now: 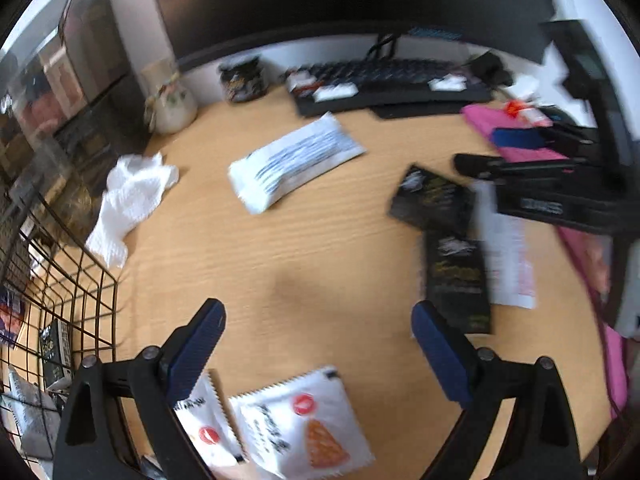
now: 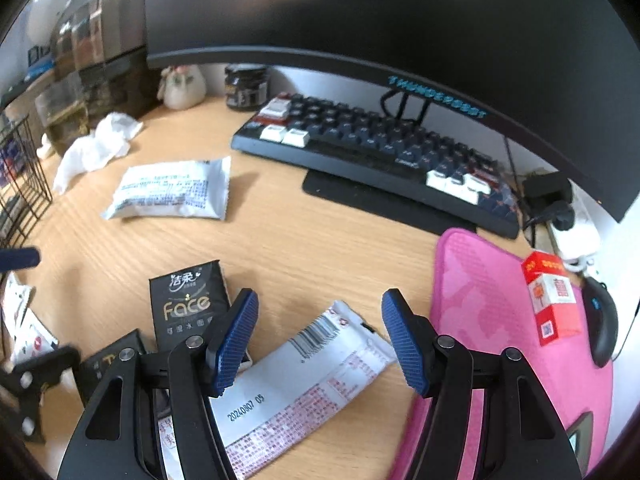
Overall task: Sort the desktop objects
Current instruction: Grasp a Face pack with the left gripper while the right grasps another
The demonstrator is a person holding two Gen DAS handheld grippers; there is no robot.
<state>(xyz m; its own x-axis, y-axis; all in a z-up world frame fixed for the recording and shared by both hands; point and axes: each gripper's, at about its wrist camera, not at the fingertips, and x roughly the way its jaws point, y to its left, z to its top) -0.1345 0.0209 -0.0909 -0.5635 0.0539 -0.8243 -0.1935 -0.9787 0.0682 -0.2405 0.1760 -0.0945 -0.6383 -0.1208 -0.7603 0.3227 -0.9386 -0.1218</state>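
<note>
Left wrist cam first, and it's pretty blurry. The left gripper (image 1: 318,322) is hanging over bare wood with its jaws spread wide and nothing between them. A black wire basket (image 1: 60,304) is sitting at the left edge of the desk (image 1: 320,256), and it's holding a few packets – one dark one and some grey ones, too smeared to count properly. Two white snack sachets (image 1: 304,420) with red-and-orange print are lying right under the gripper at the near edge. Two black tissue packs (image 1: 434,198) are sitting to the right, touching a white wrapper (image 1: 506,248). One white wet-wipe pack (image 1: 296,160) is lying mid-desk, and one crumpled white cloth (image 1: 132,200) is lying just beside the basket. The open room is the stretch of wood in the middle.

Right wrist cam is sharper. The right gripper (image 2: 320,340) is hovering with its jaws parted about halfway, gripping nothing – the long white wrapper (image 2: 304,384) is lying on the desk below and between the fingers. One black "Face" tissue pack (image 2: 188,304) is sitting just left of it, with a second black pack (image 2: 108,360) partly hidden behind the gripper frame. A pink mat (image 2: 500,312) is filling the right side, carrying one red-and-white box (image 2: 552,300) and one black mouse (image 2: 602,320). One keyboard (image 2: 372,148) is sitting under the monitor (image 2: 360,12) along the back edge.
</note>
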